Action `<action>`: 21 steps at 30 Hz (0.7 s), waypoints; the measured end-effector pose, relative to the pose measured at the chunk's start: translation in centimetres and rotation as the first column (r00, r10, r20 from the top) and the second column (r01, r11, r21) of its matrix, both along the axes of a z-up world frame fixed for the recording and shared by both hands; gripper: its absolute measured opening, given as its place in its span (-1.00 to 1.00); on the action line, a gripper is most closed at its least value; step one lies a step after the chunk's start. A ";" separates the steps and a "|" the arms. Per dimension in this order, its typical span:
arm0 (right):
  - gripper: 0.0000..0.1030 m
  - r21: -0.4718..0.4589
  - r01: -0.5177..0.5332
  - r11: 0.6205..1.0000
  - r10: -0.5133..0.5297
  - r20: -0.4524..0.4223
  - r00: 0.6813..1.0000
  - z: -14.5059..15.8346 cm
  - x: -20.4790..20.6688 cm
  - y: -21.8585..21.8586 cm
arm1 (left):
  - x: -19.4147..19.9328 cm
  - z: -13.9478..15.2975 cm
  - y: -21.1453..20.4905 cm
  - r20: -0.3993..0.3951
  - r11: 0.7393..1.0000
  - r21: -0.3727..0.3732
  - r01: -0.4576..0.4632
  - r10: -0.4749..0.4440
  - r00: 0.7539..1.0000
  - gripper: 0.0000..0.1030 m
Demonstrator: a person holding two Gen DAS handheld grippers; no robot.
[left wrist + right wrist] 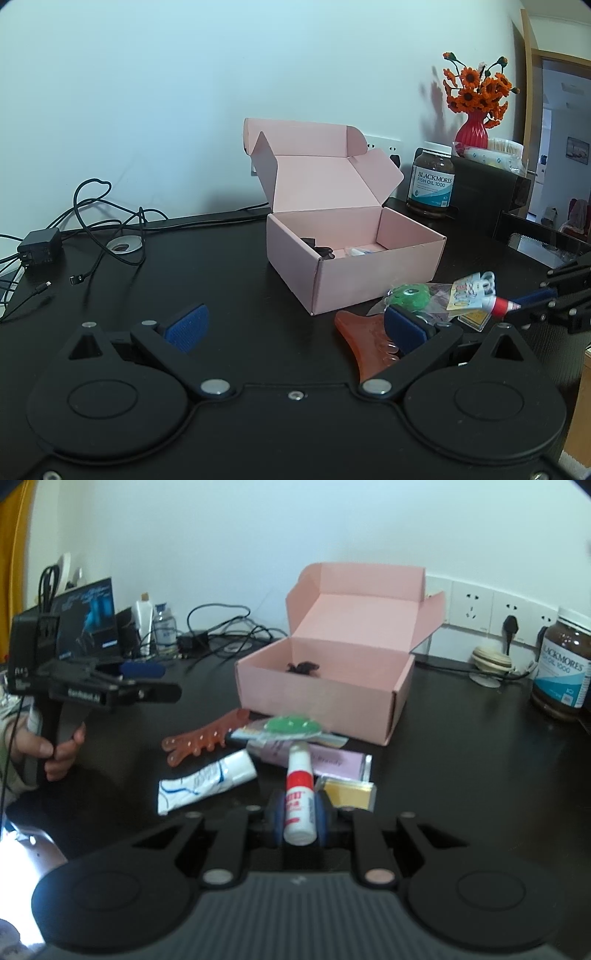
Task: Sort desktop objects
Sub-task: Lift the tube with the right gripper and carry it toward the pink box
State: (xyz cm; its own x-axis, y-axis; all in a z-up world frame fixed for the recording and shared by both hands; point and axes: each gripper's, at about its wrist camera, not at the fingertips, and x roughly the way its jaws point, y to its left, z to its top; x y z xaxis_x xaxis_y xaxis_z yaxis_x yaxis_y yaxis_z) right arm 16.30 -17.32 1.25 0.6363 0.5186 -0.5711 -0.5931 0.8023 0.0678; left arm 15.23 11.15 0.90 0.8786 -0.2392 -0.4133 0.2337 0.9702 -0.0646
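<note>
An open pink cardboard box stands on the black desk, with a dark item and a white item inside. It shows in the right wrist view too. My right gripper is shut on a white glue bottle with a red label and holds it above a pile in front of the box. The bottle also shows in the left wrist view. The pile holds a green round item in a bag, an orange comb-like tool, a white tube, a purple packet and a yellow packet. My left gripper is open and empty, left of the pile.
Black cables and a charger lie at the desk's left. A fish oil jar and a red vase of orange flowers stand at the back right. Wall sockets sit behind the box.
</note>
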 end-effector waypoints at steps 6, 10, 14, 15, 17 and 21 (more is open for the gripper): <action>-0.66 0.024 0.037 0.999 -0.037 0.009 0.999 0.6 0.4 -0.9 | 0.0 0.0 0.1 -0.003 1.000 -0.004 -0.002 0.002 1.000 1.00; -0.66 0.040 0.042 0.998 -0.043 0.011 0.999 0.9 0.3 -1.2 | 0.0 0.0 0.1 -0.003 1.000 -0.003 0.000 0.000 1.000 1.00; -0.66 0.073 0.053 0.996 -0.055 0.028 0.998 1.5 0.1 -1.6 | 0.0 0.0 0.1 -0.002 1.000 -0.002 0.000 0.000 1.000 1.00; -0.66 0.084 0.058 0.995 -0.061 0.032 0.998 1.7 0.1 -1.8 | 0.0 0.0 0.1 -0.002 1.000 -0.002 0.000 0.000 1.000 1.00; -0.67 0.097 0.069 0.993 -0.073 0.045 0.996 2.2 0.2 -2.1 | 0.1 0.0 0.1 -0.002 1.000 -0.002 -0.001 0.001 1.000 1.00; -0.67 0.114 0.088 0.990 -0.097 0.070 0.993 3.1 0.3 -2.6 | 0.0 0.0 0.0 -0.001 1.000 0.000 0.000 0.000 1.000 1.00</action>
State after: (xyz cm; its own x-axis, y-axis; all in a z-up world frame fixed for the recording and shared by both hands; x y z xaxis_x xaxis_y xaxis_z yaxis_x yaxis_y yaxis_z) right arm 16.61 -19.96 4.31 0.7236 0.5129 -0.4619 -0.5236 0.8439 0.1170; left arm 15.27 11.20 0.89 0.8779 -0.2396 -0.4145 0.2340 0.9701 -0.0651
